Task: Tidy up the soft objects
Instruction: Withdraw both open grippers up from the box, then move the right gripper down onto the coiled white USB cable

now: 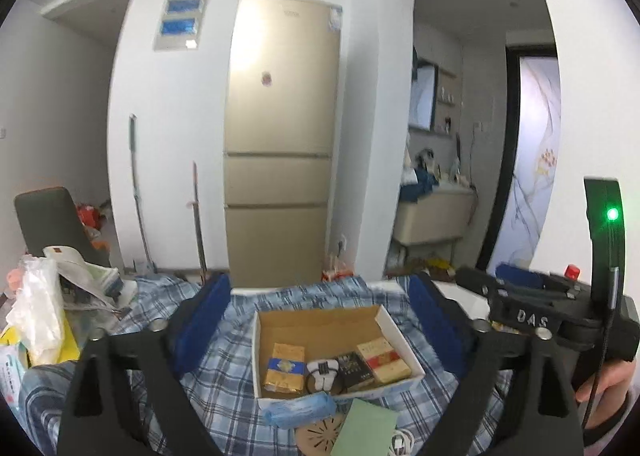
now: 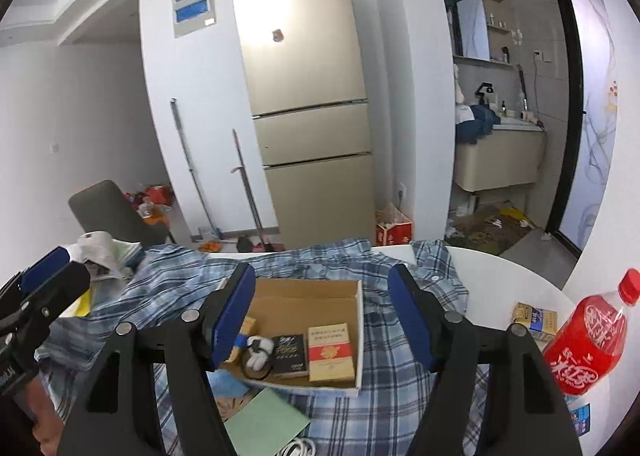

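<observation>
A blue plaid shirt [image 1: 224, 372] [image 2: 400, 388] lies spread over the white table. On the shirt sits an open cardboard box [image 1: 320, 320] [image 2: 312, 296] with several small packs and a white cable in it. A soft blue packet [image 1: 298, 410] lies against the box's near edge. My left gripper [image 1: 320, 284] hangs above the shirt and box, open, with nothing between its blue pads. My right gripper [image 2: 320, 276] is likewise above the box, open and holding nothing. Each gripper shows at the edge of the other's view.
A green card [image 1: 364, 432] [image 2: 266, 426] and a round wooden coaster [image 1: 320, 432] lie near the box. A red bottle [image 2: 588, 340] and a small pack [image 2: 536, 320] stand at the right. Plastic bags and papers [image 1: 36, 316] pile up at the left. A fridge [image 1: 280, 144] stands behind.
</observation>
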`<state>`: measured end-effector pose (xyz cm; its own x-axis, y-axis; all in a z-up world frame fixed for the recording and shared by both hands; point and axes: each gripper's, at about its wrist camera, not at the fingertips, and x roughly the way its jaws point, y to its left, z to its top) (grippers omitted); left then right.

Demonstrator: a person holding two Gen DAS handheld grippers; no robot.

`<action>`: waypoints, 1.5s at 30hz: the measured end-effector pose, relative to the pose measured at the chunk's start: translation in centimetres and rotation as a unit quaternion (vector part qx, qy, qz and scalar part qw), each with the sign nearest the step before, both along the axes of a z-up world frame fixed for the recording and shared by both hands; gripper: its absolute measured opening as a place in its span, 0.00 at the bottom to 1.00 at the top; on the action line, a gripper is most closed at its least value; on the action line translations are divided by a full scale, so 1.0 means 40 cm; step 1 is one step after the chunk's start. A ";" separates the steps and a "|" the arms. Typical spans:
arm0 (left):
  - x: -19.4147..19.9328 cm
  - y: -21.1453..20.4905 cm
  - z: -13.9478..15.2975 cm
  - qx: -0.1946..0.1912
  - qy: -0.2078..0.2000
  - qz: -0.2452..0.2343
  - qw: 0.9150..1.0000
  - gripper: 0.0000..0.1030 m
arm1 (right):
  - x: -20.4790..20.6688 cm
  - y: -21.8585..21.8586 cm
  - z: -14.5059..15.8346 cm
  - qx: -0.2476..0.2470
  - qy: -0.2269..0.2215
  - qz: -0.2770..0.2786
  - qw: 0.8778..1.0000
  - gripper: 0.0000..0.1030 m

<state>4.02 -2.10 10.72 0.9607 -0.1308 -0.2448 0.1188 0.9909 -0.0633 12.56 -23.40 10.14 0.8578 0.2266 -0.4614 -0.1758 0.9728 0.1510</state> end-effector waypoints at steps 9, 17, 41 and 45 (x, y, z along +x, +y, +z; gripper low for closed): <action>-0.059 0.016 -0.043 0.012 -0.034 0.010 0.999 1.00 | -0.074 0.000 -0.049 0.003 -0.037 0.022 0.999 0.88; -0.062 0.027 -0.162 0.023 -0.026 0.019 0.999 1.00 | -0.115 0.000 -0.147 -0.035 -0.069 0.011 0.997 0.98; -0.044 0.021 -0.306 0.043 -0.009 0.009 0.999 1.00 | -0.139 -0.052 -0.251 0.009 -0.084 0.013 0.996 1.00; -0.046 0.029 -0.307 0.036 -0.008 0.010 0.999 1.00 | -0.139 -0.051 -0.250 0.008 -0.084 0.014 0.996 1.00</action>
